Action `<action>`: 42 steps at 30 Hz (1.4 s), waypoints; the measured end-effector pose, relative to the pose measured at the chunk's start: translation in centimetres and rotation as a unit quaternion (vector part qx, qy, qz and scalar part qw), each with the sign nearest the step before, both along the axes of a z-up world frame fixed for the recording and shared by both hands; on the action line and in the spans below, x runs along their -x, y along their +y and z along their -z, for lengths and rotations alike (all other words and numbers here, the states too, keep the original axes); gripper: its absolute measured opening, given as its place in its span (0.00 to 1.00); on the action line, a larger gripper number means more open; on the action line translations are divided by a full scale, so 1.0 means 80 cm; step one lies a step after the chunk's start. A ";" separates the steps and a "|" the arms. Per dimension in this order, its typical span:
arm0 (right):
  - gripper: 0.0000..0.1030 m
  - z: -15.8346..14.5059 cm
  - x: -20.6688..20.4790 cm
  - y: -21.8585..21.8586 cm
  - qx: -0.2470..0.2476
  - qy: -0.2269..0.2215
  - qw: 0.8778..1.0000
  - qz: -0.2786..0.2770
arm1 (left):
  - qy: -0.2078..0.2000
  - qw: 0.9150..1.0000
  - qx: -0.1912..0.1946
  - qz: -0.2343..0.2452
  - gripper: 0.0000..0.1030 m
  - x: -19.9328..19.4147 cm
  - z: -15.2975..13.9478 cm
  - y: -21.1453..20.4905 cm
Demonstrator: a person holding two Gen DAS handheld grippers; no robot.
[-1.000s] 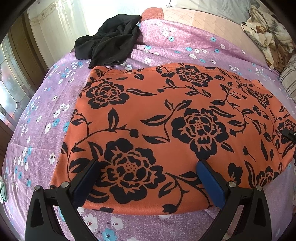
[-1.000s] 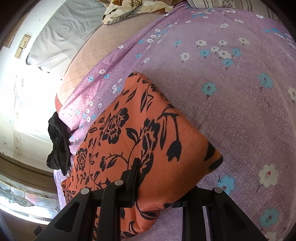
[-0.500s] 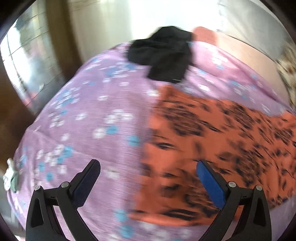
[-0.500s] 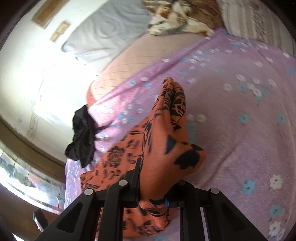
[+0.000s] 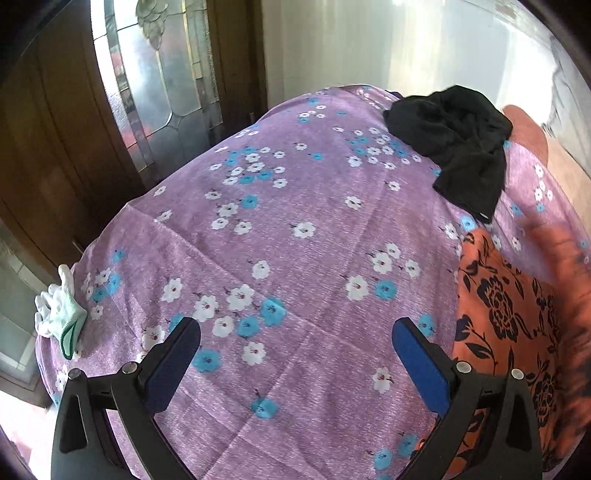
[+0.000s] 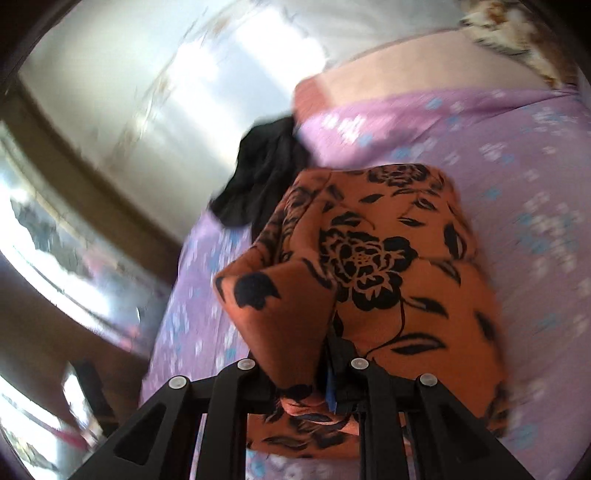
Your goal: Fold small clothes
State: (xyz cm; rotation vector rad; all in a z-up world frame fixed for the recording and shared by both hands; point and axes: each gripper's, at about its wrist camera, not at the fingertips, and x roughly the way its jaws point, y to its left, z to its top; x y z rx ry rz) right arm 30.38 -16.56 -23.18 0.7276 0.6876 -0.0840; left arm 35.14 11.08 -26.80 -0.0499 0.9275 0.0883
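An orange garment with black flowers (image 5: 517, 317) lies on the purple floral bedsheet (image 5: 295, 229) at the right of the left wrist view. My left gripper (image 5: 295, 354) is open and empty over bare sheet, to the left of the garment. My right gripper (image 6: 317, 376) is shut on an edge of the orange garment (image 6: 388, 266) and holds it lifted and folded over the rest of the cloth. A crumpled black garment (image 5: 458, 144) lies at the far side of the bed; it also shows in the right wrist view (image 6: 258, 181).
A white and green glove (image 5: 59, 310) lies at the bed's left edge. A wooden door with glass panes (image 5: 155, 74) stands behind the bed. A bare pink mattress patch (image 6: 406, 85) and patterned bedding (image 6: 517, 33) lie beyond the sheet.
My left gripper has swung left, off the orange garment, and now hangs over bare sheet. My right gripper has closed on the garment's edge and carried it up and over toward the black garment.
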 end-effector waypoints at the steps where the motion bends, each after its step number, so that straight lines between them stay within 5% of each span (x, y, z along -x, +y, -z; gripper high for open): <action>1: 0.18 0.009 -0.009 0.011 -0.003 0.011 1.000 -0.016 | 0.002 1.000 0.002 -0.002 1.00 -0.004 0.002 0.004; 4: 0.25 0.056 -0.039 0.054 -0.012 0.058 0.996 -0.067 | 0.009 1.000 0.012 -0.006 1.00 -0.009 0.004 0.008; 7: 0.54 0.070 -0.038 0.062 -0.022 0.044 0.995 -0.087 | 0.009 1.000 0.021 -0.001 1.00 -0.009 0.002 0.005; 8: 0.70 0.067 -0.032 0.057 -0.049 0.025 0.993 -0.105 | 0.008 1.000 0.021 0.001 1.00 -0.008 0.001 0.002; 9: 0.74 0.064 -0.028 0.052 -0.081 0.012 0.988 -0.130 | 0.006 1.000 0.019 0.005 1.00 -0.007 0.000 -0.001; 11: 0.73 0.058 -0.016 0.042 -0.107 0.009 0.982 -0.155 | 0.000 1.000 0.019 0.014 1.00 -0.004 -0.004 -0.009; 14: 0.73 0.037 0.014 0.016 -0.082 -0.008 0.987 -0.137 | -0.017 0.999 0.030 0.025 1.00 0.003 -0.013 -0.021; 16: 0.64 0.027 0.036 -0.010 -0.049 -0.021 0.993 -0.108 | -0.029 0.998 0.039 0.040 1.00 0.009 -0.018 -0.035; 18: 0.40 0.026 0.047 -0.032 -0.023 -0.013 0.996 -0.081 | -0.040 0.996 0.046 0.067 1.00 0.016 -0.023 -0.054; 24: 0.20 0.092 0.054 -0.073 -0.010 0.074 0.996 -0.050 | -0.027 0.985 0.054 0.164 0.98 0.033 -0.010 -0.113; 28: 0.19 0.083 0.058 -0.070 0.005 0.064 0.996 -0.061 | 0.001 0.979 0.051 0.198 0.63 0.034 0.006 -0.133; 33: 0.22 0.032 0.029 -0.103 0.016 0.033 0.999 -0.018 | 0.023 0.981 0.070 0.177 0.69 0.029 0.018 -0.126; 38: 0.22 0.033 -0.023 -0.134 0.026 0.053 0.998 0.022 | 0.023 0.982 0.082 0.171 0.76 0.024 0.022 -0.126; 41: 0.22 0.054 -0.056 -0.159 0.006 0.077 0.996 0.044 | 0.017 0.979 0.081 0.185 0.71 0.025 0.020 -0.133; 42: 0.23 0.075 -0.074 -0.163 -0.008 0.097 0.995 0.037 | 0.018 0.978 0.084 0.191 0.54 0.025 0.020 -0.135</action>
